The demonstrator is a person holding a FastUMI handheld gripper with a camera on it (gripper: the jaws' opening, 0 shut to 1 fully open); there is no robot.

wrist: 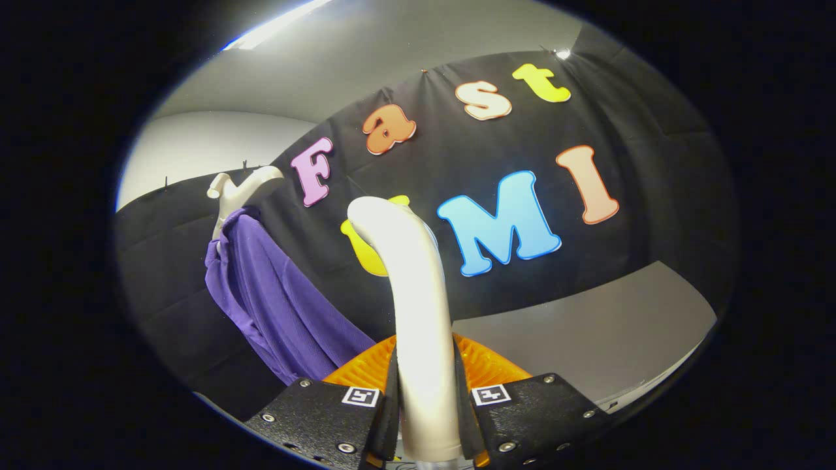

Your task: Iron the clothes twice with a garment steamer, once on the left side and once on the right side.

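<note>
claw [428,418] tilted up, both fingers [313,418] clamped on steamer handle [418,313] btwn them, tight grip

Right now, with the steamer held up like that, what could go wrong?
1. The steamer is a smooth, rounded handle pinched between the fingers; it might slip or twist as it swings over.
2. The purple garment hangs off to the left, apart from the steamer, so a hasty sweep could miss it or knock the hanger.
3. The cloth hangs in loose folds, so a pass may leave creases.
</note>
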